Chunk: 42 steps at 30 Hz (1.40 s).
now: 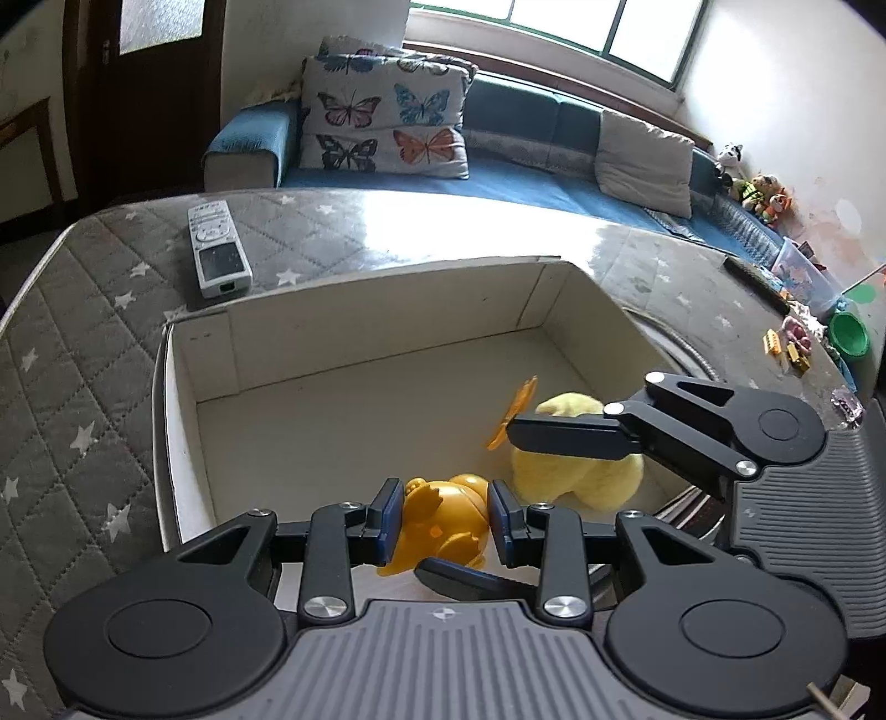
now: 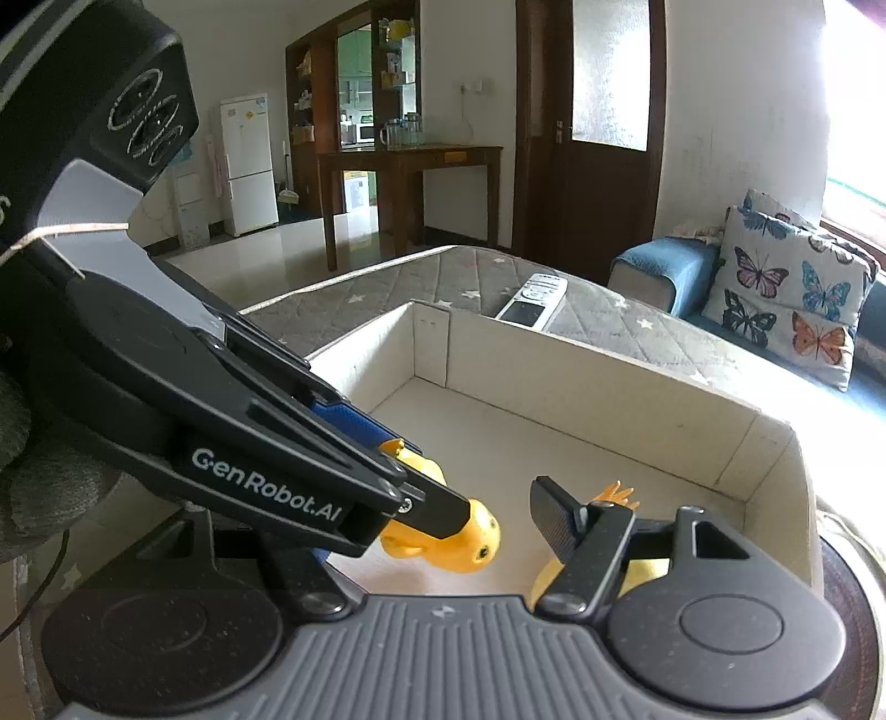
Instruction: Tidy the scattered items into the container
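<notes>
A yellow plastic duck [image 1: 443, 526] hangs clamped in the left tool [image 1: 443, 523] just above the floor of the cardboard box [image 1: 387, 310], low enough to release gently. Beside it, the right tool [image 1: 531, 498] spreads open over the plush duck [image 1: 576, 476] lying inside.

Daylight is pouring in from the window [image 1: 581, 27] at twelve o'clock in the left wrist view, blowing out the panes and glaring off the quilted table cover [image 1: 387, 221]. In the right wrist view, three o'clock is washing out white. Fisheye distortion is bending edges; corners are darkening, and focus is staying fairly sharp.
</notes>
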Available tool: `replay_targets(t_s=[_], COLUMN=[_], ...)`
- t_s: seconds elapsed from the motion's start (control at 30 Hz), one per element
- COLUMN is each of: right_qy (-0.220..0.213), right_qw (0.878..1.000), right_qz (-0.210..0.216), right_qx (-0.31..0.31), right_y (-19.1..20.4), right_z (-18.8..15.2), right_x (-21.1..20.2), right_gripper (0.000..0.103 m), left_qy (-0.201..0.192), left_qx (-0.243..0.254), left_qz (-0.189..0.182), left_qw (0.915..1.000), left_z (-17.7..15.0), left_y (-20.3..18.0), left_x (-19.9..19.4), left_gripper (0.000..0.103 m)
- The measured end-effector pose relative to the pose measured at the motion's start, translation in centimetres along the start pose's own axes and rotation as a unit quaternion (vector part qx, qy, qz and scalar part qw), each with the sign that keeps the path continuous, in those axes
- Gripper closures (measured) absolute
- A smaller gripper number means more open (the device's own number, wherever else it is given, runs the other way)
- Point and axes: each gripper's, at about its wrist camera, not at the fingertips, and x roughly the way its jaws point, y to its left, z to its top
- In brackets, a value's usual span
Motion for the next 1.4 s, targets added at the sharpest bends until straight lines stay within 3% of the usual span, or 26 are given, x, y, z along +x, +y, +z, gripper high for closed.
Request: replay_targets(t_s=[0.5, 0.97, 1.4], right_qy=[0.002, -0.018, -0.03], right_qw=[1.0, 1.0, 0.998], right_qz=[-0.004, -0.022, -0.053], right_qx=[0.013, 0.011, 0.005], right_y=[-0.4, 0.3, 1.2], right_z=[-0.5, -0.9, -4.1], right_x=[-1.6, -4.5, -9.2], right_gripper=[0.026, 0.02, 0.017], left_qy=[0.004, -0.028, -0.058], left_qx=[0.002, 0.003, 0.016], left_qz=[0.012, 0.018, 0.009], left_qw=[0.9999, 0.9994, 0.9981], left_z=[-0.5, -1.4, -4.0], left_y=[-0.2, -1.8, -5.7], left_x=[-0.2, -3.1, -6.4], left_gripper=[0.067, 0.067, 0.067])
